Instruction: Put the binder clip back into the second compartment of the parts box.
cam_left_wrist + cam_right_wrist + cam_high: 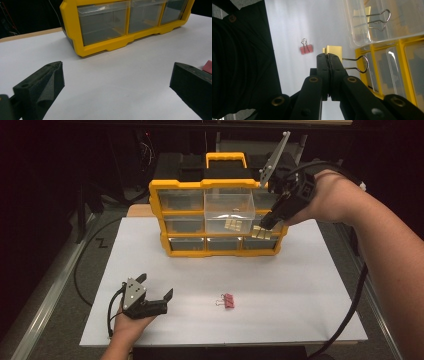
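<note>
Clamped in the right gripper (329, 58) jaws, a yellow binder clip (334, 51) with wire handles hangs just beside the pulled-out clear drawer (387, 22); the right gripper view makes this plain, the high view barely. Left gripper (156, 286) rests on the white surface (280, 280), jaws apart, near a pink binder clip (228, 300)

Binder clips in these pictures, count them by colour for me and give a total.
Yellow: 2, the held clip in the right gripper and the drawer clip in the pulled-out drawer
Pink: 1, the pink clip on the table
Total: 3
</note>
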{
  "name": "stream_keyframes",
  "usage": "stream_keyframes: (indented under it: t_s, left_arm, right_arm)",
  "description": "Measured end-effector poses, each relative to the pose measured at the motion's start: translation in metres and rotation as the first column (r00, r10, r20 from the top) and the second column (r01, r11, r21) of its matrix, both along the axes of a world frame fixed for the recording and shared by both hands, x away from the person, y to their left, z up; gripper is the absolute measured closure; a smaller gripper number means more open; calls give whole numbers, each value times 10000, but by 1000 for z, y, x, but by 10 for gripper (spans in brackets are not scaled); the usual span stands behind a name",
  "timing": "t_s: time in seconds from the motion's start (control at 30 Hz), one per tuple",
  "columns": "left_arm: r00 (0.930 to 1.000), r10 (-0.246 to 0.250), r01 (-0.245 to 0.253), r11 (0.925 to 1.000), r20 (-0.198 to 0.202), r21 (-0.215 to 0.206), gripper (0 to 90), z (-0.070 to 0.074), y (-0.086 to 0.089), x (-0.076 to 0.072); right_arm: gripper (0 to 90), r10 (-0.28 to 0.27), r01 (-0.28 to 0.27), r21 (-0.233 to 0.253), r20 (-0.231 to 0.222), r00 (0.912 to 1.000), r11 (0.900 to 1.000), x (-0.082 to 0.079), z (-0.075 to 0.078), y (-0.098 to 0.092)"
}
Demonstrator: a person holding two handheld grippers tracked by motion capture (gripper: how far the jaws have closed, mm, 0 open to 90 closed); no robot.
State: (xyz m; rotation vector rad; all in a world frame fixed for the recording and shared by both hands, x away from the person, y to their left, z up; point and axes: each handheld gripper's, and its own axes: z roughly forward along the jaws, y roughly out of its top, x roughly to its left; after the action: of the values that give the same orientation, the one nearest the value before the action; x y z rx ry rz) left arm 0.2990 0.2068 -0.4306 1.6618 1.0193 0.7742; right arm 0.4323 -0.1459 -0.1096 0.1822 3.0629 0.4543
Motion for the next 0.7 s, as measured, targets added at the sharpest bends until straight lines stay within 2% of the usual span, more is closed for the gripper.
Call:
stream_keyframes:
  t_s: [0.3, 0.7]
  left_arm:
    - [10000, -46, 46, 10000, 12, 0, 3, 0, 0, 0]
    - [9999, -160, 160, 9999, 56, -53, 3, 0, 0, 0]
  right_arm:
    - [900, -25, 28, -122, 223, 9997, 9999, -1, 16, 4]
    - [900, 34, -33, -16, 456, 9990, 10000, 4, 33, 13]
